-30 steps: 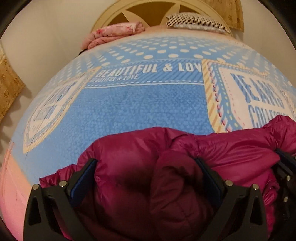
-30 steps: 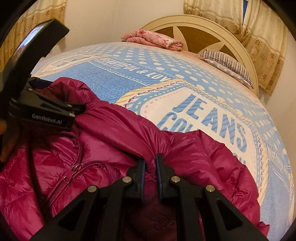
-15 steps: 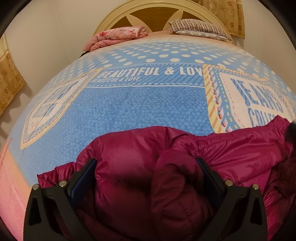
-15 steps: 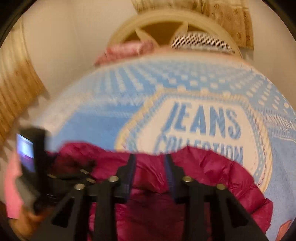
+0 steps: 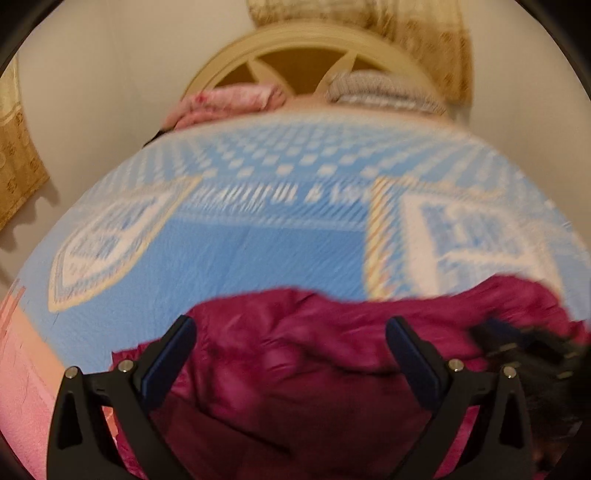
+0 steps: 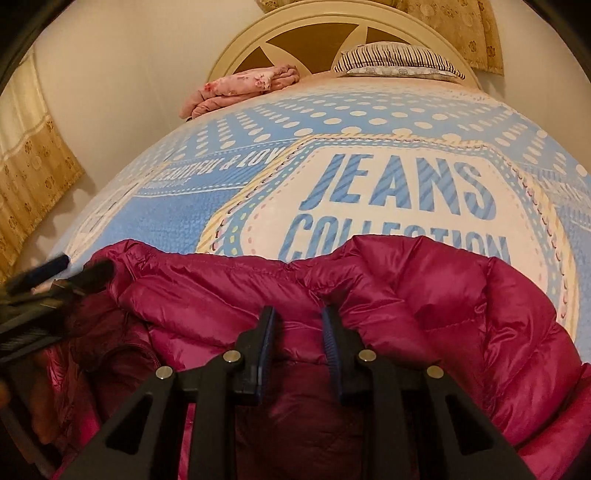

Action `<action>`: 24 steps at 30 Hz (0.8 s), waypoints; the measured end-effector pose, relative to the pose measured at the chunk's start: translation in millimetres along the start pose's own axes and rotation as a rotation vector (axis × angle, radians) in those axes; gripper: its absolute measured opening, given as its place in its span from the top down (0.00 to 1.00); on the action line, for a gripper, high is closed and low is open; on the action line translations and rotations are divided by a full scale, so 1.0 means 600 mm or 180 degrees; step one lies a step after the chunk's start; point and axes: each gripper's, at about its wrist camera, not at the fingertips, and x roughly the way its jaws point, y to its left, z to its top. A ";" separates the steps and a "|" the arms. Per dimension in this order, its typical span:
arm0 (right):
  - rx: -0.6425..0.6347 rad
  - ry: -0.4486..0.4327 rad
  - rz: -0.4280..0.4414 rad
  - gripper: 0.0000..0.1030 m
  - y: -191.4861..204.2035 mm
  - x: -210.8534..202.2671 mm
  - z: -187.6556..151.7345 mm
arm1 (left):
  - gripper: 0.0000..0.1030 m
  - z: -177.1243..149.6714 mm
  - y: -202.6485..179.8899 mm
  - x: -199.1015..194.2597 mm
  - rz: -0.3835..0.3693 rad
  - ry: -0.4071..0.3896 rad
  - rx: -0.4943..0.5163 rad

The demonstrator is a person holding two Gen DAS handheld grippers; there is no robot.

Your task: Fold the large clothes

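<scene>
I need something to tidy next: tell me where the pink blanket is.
The folded pink blanket lies at the far end of the bed, against the headboard, left of the striped pillow.

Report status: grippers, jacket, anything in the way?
Left gripper wide open over the jacket. Right gripper closing, jaws narrow, jacket fabric between; pinch unclear. Jacket bunched on the bedspread. Nothing in the way.

left gripper: jaws wide apart | over magenta puffer jacket | on blue bedspread | frame blurred
</scene>
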 end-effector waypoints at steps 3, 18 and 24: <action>-0.0006 -0.0013 -0.0007 0.74 0.000 0.000 -0.001 | 0.00 0.010 -0.034 0.001 -0.0188 -0.0022 0.0136; 0.0009 -0.0025 0.0005 0.75 -0.003 -0.001 -0.002 | 0.00 -0.032 -0.054 0.113 -0.0305 0.0574 0.0078; -0.0050 -0.0003 -0.0072 0.74 0.005 0.002 -0.002 | 0.00 -0.034 -0.055 0.114 -0.0271 0.0557 0.0094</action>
